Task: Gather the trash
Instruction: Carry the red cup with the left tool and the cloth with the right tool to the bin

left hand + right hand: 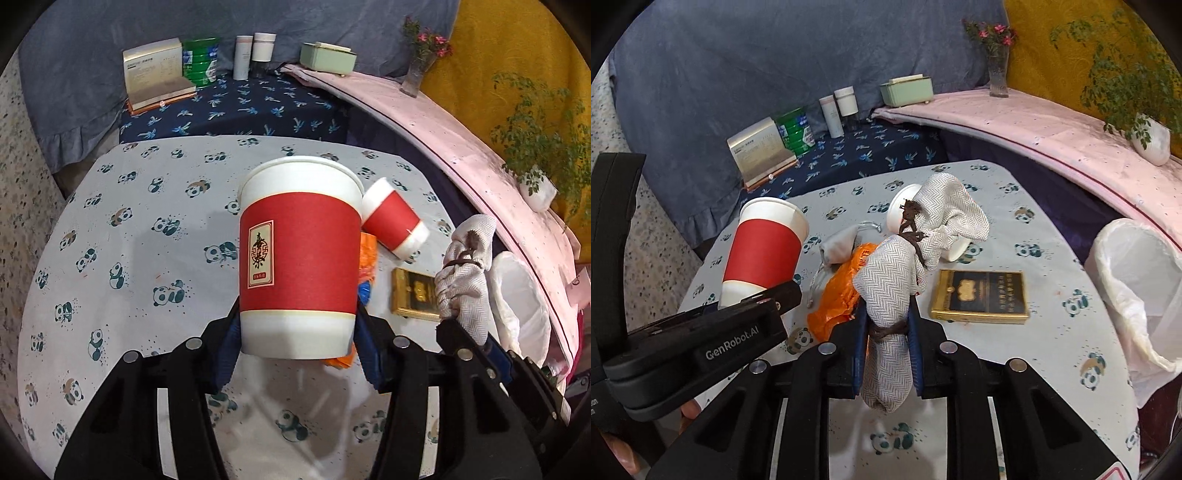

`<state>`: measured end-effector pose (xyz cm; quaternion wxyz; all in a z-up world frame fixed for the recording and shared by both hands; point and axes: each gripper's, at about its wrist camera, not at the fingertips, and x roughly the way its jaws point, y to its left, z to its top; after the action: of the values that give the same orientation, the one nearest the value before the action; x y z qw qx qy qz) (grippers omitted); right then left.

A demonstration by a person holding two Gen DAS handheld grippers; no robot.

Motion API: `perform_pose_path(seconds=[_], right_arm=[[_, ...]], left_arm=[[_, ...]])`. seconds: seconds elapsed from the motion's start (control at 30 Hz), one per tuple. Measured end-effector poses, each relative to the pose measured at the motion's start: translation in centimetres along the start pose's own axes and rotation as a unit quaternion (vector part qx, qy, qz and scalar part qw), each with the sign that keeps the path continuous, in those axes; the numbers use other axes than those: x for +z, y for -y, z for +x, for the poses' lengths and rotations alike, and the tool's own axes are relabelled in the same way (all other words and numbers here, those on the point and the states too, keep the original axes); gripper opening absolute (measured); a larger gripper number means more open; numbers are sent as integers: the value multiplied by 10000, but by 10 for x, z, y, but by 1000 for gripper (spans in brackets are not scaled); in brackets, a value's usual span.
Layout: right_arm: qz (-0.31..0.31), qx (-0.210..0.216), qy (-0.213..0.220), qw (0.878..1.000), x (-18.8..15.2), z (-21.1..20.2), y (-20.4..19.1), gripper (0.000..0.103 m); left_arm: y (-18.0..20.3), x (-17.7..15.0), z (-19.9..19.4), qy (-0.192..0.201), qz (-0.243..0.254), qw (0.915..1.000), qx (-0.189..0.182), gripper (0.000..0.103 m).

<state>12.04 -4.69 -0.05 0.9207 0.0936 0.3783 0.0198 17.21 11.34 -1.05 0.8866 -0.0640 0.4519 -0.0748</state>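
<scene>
A: What writing can you make out?

B: "GenRobot.AI" in pale letters on the black body of the left gripper (764, 295), seen from the right wrist view. The red paper cup (299, 258) it holds has a cream label with dark red characters that I cannot read. The gold and black box (980, 295) carries gold lettering too small to read.

A: Count the trash for me.

B: Two red and white paper cups: the one held, and a second cup (395, 225) lying on its side just behind it. One crumpled orange wrapper (838, 291) beside the gold and black box, one small grey pouch (838, 247) behind the wrapper, and one herringbone cloth bundle (890, 295) tied with brown cord.

A: And the fingers?

B: The left fingers (229, 350) are clamped on the base of the upright red paper cup, lifted clear of the worktop (147, 206) with its panda-print cloth. The right gripper (886, 354) is clenched on the lower end of the cloth bundle, also raised.

A: Any containers?

B: A bin lined with a white plastic bag (1137, 280) stands right of the gold and black box, off the worktop's edge. I cannot see anything inside it.
</scene>
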Motion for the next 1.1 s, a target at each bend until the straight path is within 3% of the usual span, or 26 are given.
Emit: perform_pose_path(seconds=[0.6, 1.1], right_arm=[[583, -405, 413, 9966, -10, -59, 76, 19], [1189, -997, 602, 9860, -27, -92, 170, 19]], left_arm=[[102, -24, -27, 92, 805, 9962, -309, 52], [202, -44, -10, -153, 1507, 9860, -697, 52]])
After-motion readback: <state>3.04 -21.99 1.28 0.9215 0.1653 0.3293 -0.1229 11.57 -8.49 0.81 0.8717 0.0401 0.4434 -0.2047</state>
